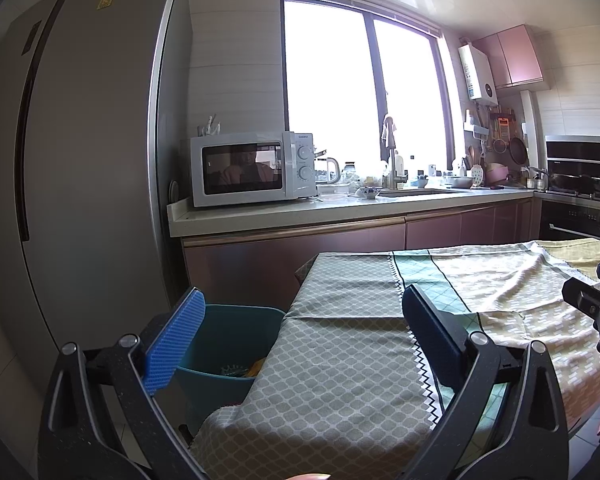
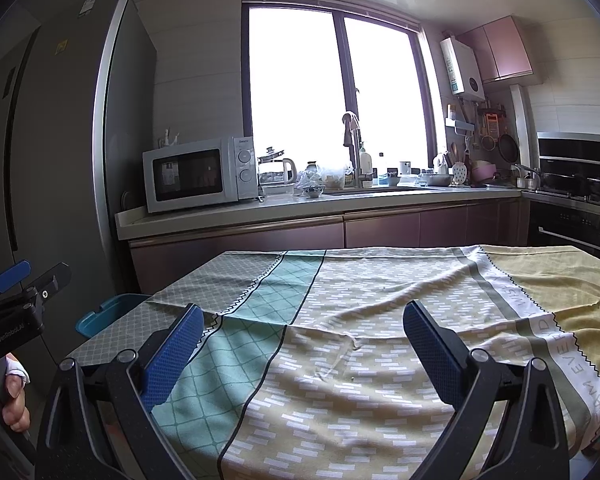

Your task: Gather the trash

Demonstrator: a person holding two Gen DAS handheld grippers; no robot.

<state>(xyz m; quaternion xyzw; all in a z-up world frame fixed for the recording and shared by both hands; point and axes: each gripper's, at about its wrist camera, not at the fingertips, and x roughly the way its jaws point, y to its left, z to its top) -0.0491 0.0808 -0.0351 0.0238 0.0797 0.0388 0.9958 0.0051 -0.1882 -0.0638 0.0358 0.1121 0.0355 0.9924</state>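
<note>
A teal trash bin stands on the floor at the table's left end, with some scraps inside. Its rim also shows in the right wrist view. My left gripper is open and empty, over the table's left edge beside the bin. My right gripper is open and empty above the middle of the patterned tablecloth. The cloth's visible surface holds no trash. The left gripper's body appears in the right wrist view, and the right gripper's body at the edge of the left wrist view.
A tall grey fridge stands left of the bin. Behind the table runs a counter with a white microwave, kettle, sink and dishes. A stove and oven are at the right.
</note>
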